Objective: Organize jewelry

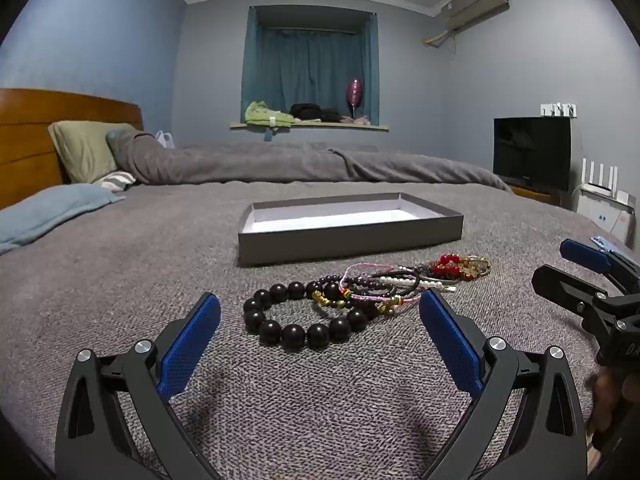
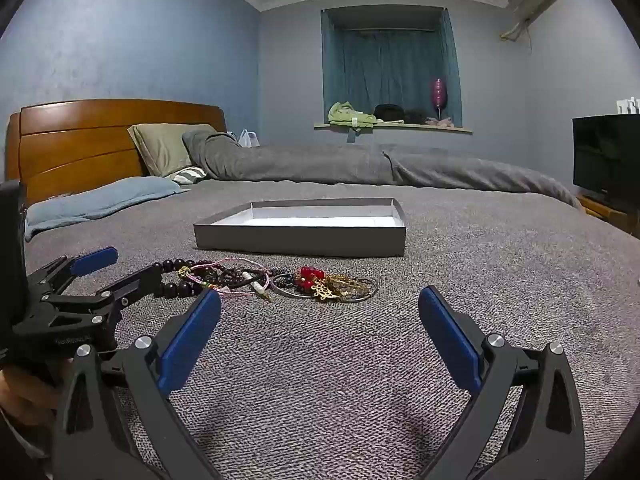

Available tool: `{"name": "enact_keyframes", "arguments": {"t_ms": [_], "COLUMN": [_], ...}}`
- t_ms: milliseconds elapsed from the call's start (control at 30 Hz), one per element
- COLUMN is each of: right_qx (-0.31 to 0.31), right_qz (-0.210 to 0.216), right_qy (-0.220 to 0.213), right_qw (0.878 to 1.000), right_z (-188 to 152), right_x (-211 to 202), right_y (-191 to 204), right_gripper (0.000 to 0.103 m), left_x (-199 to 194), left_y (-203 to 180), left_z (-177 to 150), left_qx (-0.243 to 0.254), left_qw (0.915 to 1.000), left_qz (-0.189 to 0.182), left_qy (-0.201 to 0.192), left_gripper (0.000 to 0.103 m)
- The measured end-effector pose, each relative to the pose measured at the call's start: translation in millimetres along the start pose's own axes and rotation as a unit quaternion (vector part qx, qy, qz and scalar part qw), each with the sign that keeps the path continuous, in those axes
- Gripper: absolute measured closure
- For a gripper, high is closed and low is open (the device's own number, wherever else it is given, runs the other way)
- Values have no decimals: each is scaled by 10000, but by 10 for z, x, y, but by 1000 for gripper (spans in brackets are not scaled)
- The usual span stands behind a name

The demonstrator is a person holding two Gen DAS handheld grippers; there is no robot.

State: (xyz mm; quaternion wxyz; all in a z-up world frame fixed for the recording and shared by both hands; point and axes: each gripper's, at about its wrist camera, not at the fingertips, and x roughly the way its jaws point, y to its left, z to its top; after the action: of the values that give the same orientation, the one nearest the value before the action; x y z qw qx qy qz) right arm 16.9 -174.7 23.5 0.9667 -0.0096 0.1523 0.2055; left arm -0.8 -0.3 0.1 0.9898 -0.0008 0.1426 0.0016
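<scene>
Left wrist view first: the left gripper (image 1: 320, 320) hangs low over the gray bed cover (image 1: 120, 280) with its jaws spread wide and nothing in them. The big black bead bracelet (image 1: 304, 316) lies just in front, between the two blue pads. More thin bracelets (image 1: 384, 284) and red beads (image 1: 450, 265) lie tangled beside it. The gray box (image 1: 348, 240) sits open behind the pile, and it looks empty. A good way to start is to slide in low, close on one side of the black ring only, and lift slowly so the thin strings do not come too.

Right wrist view next: the right gripper (image 2: 320, 320) is wide too and holds nothing. The gold and red pieces (image 2: 328, 284) lie ahead of it. The box (image 2: 300, 236) waits behind. It should pick from its own end so the two grippers stay apart.
</scene>
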Motion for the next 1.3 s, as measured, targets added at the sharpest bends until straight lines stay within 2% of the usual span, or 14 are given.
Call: {"name": "enact_keyframes", "arguments": {"t_ms": [1300], "right_qx": [12], "right_qz": [5], "right_qy": [-26], "right_qw": [10000], "right_z": [-4], "right_x": [0], "right_y": [-9], "right_gripper": [5], "left_x": [-41], "left_y": [6], "left_z": [20], "left_qx": [-13], "left_qw": [10000], "left_qz": [-35], "left_qy": [29], "left_gripper": [4]}}
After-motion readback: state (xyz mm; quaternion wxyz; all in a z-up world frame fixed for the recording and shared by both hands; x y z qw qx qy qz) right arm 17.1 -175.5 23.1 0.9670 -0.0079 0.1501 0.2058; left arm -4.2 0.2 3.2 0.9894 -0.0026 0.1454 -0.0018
